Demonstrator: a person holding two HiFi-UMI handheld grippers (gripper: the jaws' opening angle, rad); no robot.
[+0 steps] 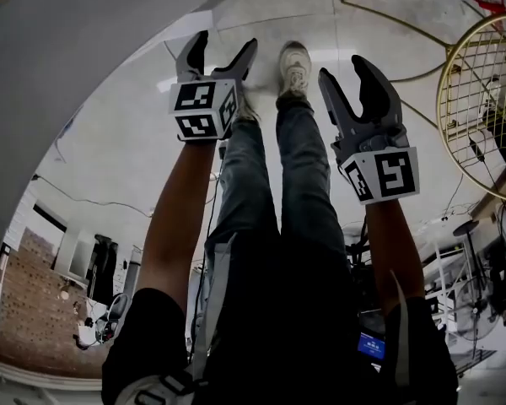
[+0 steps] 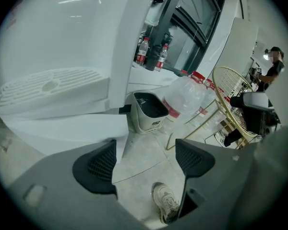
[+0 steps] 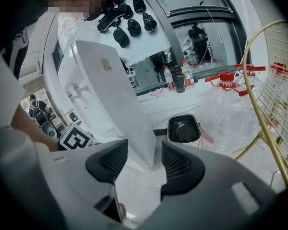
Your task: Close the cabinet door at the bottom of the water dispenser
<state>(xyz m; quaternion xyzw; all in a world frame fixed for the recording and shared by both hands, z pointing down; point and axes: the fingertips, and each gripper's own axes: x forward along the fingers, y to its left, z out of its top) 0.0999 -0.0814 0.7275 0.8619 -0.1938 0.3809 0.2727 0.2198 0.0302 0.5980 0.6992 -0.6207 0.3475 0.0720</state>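
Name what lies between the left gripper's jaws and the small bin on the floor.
Bare pale floor tile, crossed by one joint line, separates the open left gripper from the bin; the left gripper view shows this.

- Water dispenser (image 2: 62,56) at left; bin (image 2: 148,110) on the floor just beside it, to its right.
- Water jug (image 2: 188,96) right of bin, wire rack (image 2: 229,87) right of that.
- Bottles (image 2: 143,51) on ledge behind bin.
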